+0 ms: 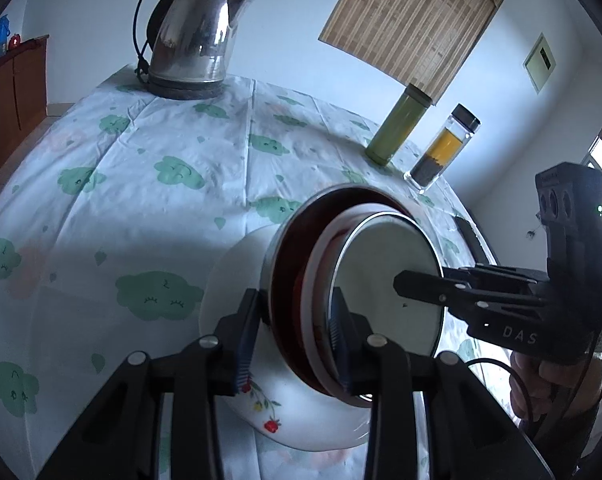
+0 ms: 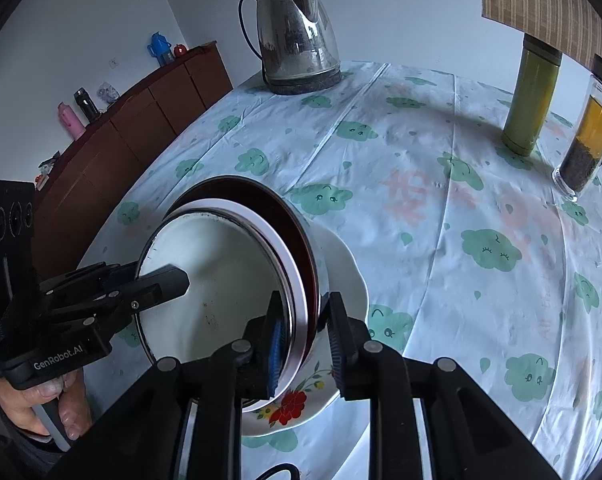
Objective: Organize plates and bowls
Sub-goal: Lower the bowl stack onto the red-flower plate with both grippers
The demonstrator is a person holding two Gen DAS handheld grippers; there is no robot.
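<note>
We have a nest of bowls (image 1: 353,288) gripped from both sides: a white-lined one sits inside a red one inside a metal one. The left gripper (image 1: 295,340) pinches the stacked rims on its side, one pad outside the metal wall and one inside the white bowl. The right gripper (image 2: 307,344) straddles the opposite rim, though its outer pad seems to stand a little clear of the metal, so we judge its hold as loose. The stack sits over the flowered white plate (image 2: 341,380), which lies on the tablecloth (image 2: 421,200), well apart from the kettle (image 2: 297,32). We hold it two-handed, we think, so the nested bowls keep together while they settle onto the plate.
</note>
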